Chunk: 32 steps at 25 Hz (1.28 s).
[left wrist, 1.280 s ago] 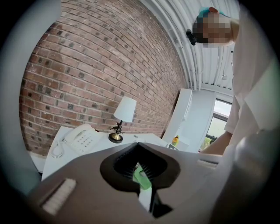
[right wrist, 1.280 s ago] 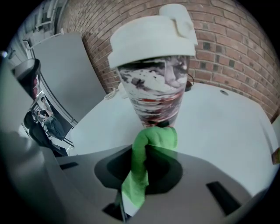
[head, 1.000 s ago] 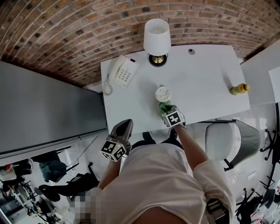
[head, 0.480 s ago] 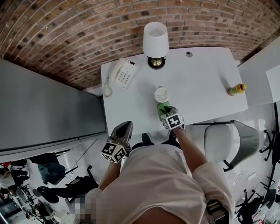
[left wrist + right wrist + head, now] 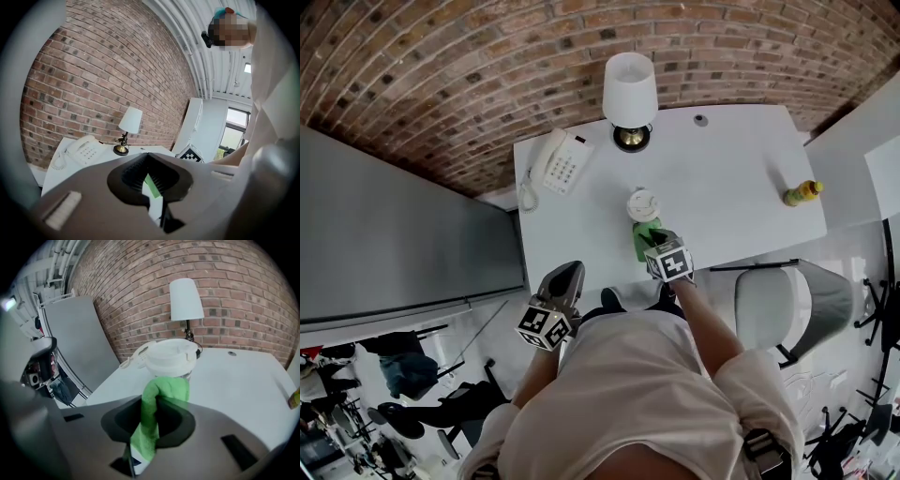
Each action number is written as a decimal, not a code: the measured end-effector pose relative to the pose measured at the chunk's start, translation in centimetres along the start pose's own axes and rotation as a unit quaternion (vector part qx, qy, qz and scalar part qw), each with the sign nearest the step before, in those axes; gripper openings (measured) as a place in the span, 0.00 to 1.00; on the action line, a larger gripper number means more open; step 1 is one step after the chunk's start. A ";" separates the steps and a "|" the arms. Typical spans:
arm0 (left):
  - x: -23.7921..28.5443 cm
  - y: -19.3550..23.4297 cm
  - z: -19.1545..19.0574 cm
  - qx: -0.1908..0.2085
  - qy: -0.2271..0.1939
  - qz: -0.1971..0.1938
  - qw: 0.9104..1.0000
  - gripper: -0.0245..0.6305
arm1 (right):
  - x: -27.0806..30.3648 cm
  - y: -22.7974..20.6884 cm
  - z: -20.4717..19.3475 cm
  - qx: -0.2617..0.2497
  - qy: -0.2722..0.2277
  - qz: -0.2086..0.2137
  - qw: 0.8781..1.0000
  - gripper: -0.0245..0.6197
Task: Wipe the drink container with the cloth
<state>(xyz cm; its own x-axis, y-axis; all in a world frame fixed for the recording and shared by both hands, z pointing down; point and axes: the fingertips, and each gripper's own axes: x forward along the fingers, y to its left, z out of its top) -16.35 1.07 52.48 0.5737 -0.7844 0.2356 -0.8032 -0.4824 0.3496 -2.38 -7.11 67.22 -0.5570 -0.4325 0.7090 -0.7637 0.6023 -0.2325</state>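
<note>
right gripper (image 5: 151, 420) clamped on green cloth (image 5: 161, 394), cloth against lidded cup (image 5: 171, 357) on desk (image 5: 741, 178); left gripper (image 5: 149, 180) jaws together, empty.

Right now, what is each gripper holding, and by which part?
The right gripper pinches the green cloth at a bunched fold, with one end hanging free below the jaws. The left gripper holds nothing.

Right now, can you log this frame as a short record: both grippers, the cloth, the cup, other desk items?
Right gripper: shut on the green cloth, held up to the cup
Left gripper: shut, empty, near the person's body, off the desk
Drink container: white lidded cup, upright on the white desk
Cloth contact: bunched at the cup's side; touching looks likely
Other items: white-shaded lamp, white telephone, yellow-green bottle near the desk's right edge
</note>
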 end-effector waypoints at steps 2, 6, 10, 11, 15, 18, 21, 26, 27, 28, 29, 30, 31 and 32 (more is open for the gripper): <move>0.0 -0.1 0.0 0.000 0.001 0.000 1.000 0.04 | -0.4 0.1 0.3 0.007 -0.006 0.002 1.000 0.15; 0.2 -0.2 -0.1 -0.002 0.005 -0.003 1.000 0.04 | -1.2 0.4 0.6 0.024 -0.019 0.013 0.999 0.15; 0.2 0.3 0.0 -0.001 0.008 -0.003 1.000 0.04 | -1.5 0.9 0.5 0.054 -0.028 0.025 0.998 0.15; 0.2 0.4 -0.2 -0.001 0.010 -0.003 1.000 0.04 | -1.3 1.2 0.2 0.061 -0.028 0.029 0.997 0.15; 0.0 0.7 -0.5 -0.001 0.020 -0.005 1.000 0.04 | 0.3 2.1 -1.5 0.097 -0.018 0.036 0.994 0.15; -0.2 1.0 -0.5 0.003 0.024 -0.006 1.000 0.04 | 1.9 2.3 -2.7 0.140 -0.009 0.031 0.990 0.15; -0.3 1.7 -0.5 0.005 0.026 -0.005 1.000 0.04 | 3.4 2.4 -3.5 0.158 0.003 0.021 0.987 0.15; -0.6 3.0 -0.4 0.004 0.031 -0.003 0.999 0.04 | 5.6 2.2 -4.0 0.168 0.022 0.000 0.986 0.15; -0.6 3.2 -0.4 0.003 0.032 -0.003 0.999 0.04 | 6.0 1.9 -4.1 0.174 0.026 -0.008 0.984 0.15; -0.7 3.4 -0.4 0.002 0.033 -0.004 0.999 0.04 | 6.4 1.7 -4.2 0.179 0.029 -0.015 0.983 0.15; -0.6 3.6 -0.4 0.001 0.034 -0.005 0.999 0.04 | 6.7 1.4 -4.3 0.184 0.033 -0.022 0.982 0.15; -0.7 3.8 -0.4 0.000 0.034 -0.006 0.999 0.04 | 7.1 1.2 -4.3 0.188 0.036 -0.027 0.981 0.15; -0.7 4.0 -0.4 -0.001 0.034 -0.006 0.999 0.04 | 7.4 1.0 -4.3 0.190 0.039 -0.033 0.980 0.15; -0.7 4.2 -0.4 -0.001 0.034 -0.007 0.999 0.04 | 7.7 0.8 -4.4 0.190 0.042 -0.038 0.980 0.15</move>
<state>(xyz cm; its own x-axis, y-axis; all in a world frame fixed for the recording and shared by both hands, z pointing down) -20.08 -0.29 54.14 0.5945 -0.7491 0.2923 -0.7949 -0.4926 0.3543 -5.86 -6.98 75.36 -0.4769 -0.3998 0.7828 -0.8774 0.2695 -0.3969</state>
